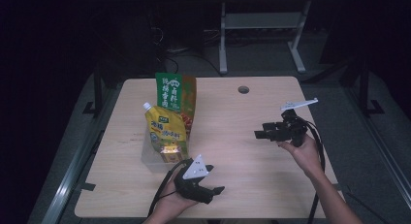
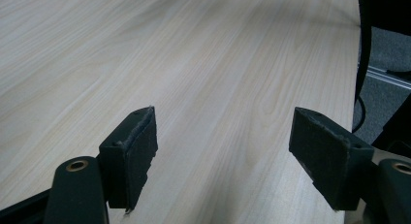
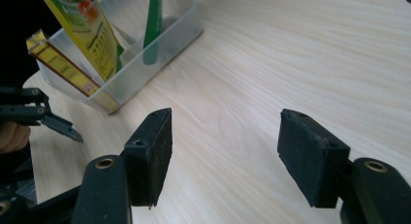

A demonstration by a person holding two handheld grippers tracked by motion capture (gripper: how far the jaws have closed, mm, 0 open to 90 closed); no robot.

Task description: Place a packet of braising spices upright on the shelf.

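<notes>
The right gripper (image 3: 223, 153) rises from the bottom of the frame, its two black jaws spread wide with nothing between them but bare wood. The table (image 3: 300, 54) runs pale and grained across the frame. In the upper left stands a clear bin (image 3: 160, 44), holding a yellow pouch (image 3: 82, 25) that leans left, a green packet (image 3: 154, 25) upright behind it, and a yellow-and-brown packet (image 3: 58, 64) at its near end. At the left edge, the left gripper (image 3: 43, 120) shows dark beside a bit of hand (image 3: 12, 136).
</notes>
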